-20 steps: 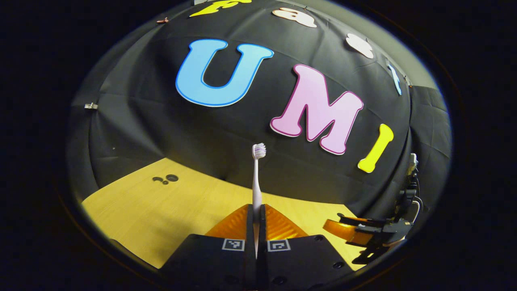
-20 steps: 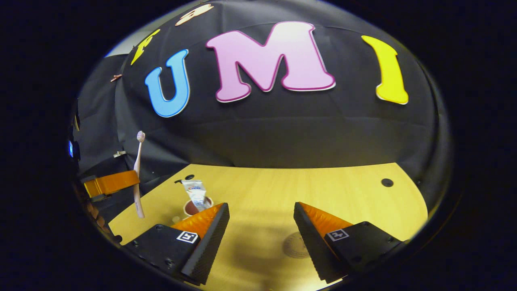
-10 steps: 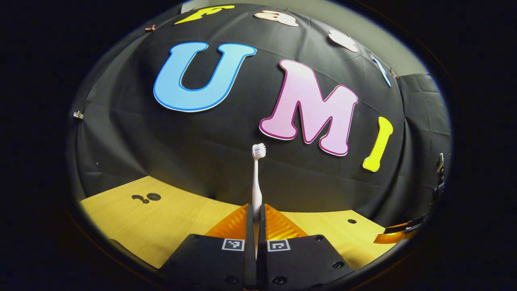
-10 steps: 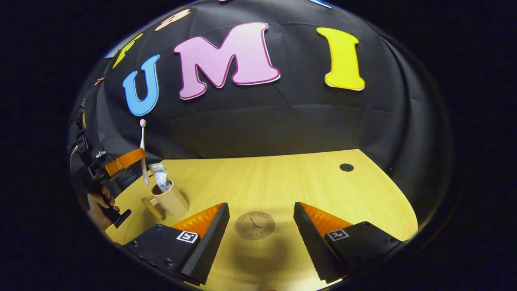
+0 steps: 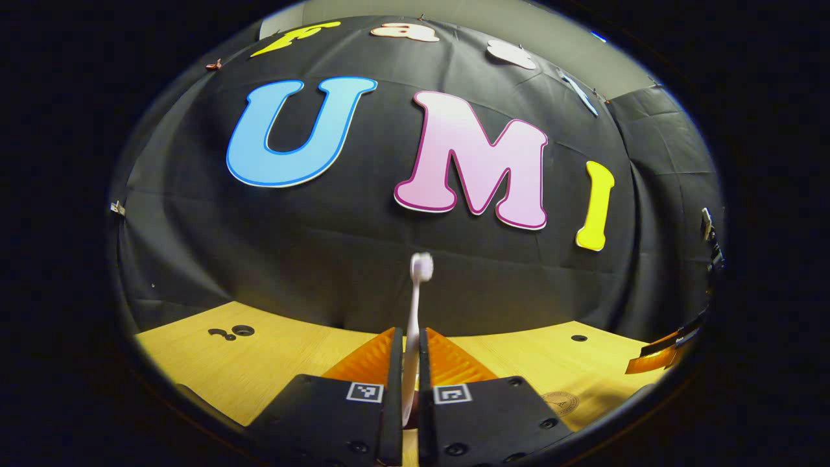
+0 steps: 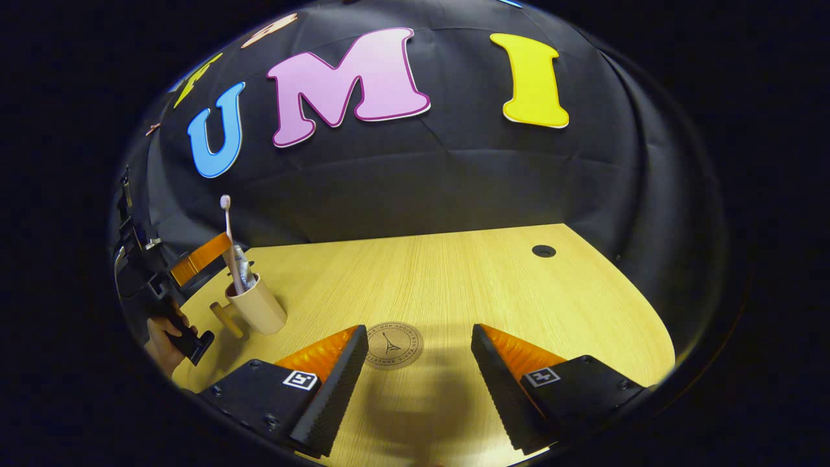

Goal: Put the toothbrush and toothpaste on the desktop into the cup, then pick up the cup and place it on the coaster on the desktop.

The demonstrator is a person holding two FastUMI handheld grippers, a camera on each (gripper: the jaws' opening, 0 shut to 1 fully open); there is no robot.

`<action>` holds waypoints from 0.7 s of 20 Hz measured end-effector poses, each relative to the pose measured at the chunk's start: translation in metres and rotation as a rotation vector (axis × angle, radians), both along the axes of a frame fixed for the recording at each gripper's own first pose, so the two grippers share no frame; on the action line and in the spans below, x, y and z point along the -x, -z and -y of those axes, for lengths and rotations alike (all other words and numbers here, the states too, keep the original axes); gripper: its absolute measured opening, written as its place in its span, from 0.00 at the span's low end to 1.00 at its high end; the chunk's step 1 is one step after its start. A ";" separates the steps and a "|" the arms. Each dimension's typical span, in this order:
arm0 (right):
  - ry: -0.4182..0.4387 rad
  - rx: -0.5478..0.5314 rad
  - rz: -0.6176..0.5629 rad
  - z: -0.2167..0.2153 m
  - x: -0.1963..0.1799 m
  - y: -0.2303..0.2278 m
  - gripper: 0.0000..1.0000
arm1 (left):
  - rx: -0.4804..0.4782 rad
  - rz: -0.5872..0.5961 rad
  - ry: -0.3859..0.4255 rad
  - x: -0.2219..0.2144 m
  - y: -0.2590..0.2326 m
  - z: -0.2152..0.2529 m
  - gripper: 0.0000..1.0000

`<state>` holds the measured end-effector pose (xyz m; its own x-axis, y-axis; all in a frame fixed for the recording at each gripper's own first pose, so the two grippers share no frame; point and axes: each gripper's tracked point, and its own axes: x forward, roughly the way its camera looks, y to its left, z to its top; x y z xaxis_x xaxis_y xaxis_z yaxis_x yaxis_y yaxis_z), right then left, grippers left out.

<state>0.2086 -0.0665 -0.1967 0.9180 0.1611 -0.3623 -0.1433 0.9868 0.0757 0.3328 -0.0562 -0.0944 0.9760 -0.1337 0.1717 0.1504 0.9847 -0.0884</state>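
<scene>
The light, stiff toothbrush (image 5: 413,324) is pinched low by the left gripper (image 5: 406,363); the right gripper (image 6: 420,363) is held spread. The cup (image 6: 257,305) is best gripped mid-wall.

A white toothbrush (image 6: 227,233), a beige cup (image 6: 258,310) and a brown printed coaster (image 6: 392,345) on the yellow wood-grain desktop (image 6: 454,279).

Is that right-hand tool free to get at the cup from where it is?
Probably yes. The right gripper has its jaws wide open with nothing in them, and bare desk lies between it and the cup. The left gripper beside the cup might crowd it.
</scene>
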 end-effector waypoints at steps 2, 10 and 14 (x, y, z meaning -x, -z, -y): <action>-0.006 0.006 -0.008 -0.002 0.001 0.004 0.98 | -0.001 0.000 0.006 0.002 -0.001 0.001 0.27; -0.006 -0.024 -0.024 -0.003 -0.001 0.007 0.98 | -0.080 -0.089 -0.001 0.025 -0.002 0.000 0.97; 0.013 -0.046 -0.034 0.006 0.000 0.006 0.98 | -0.097 -0.173 -0.009 0.038 -0.004 -0.013 0.97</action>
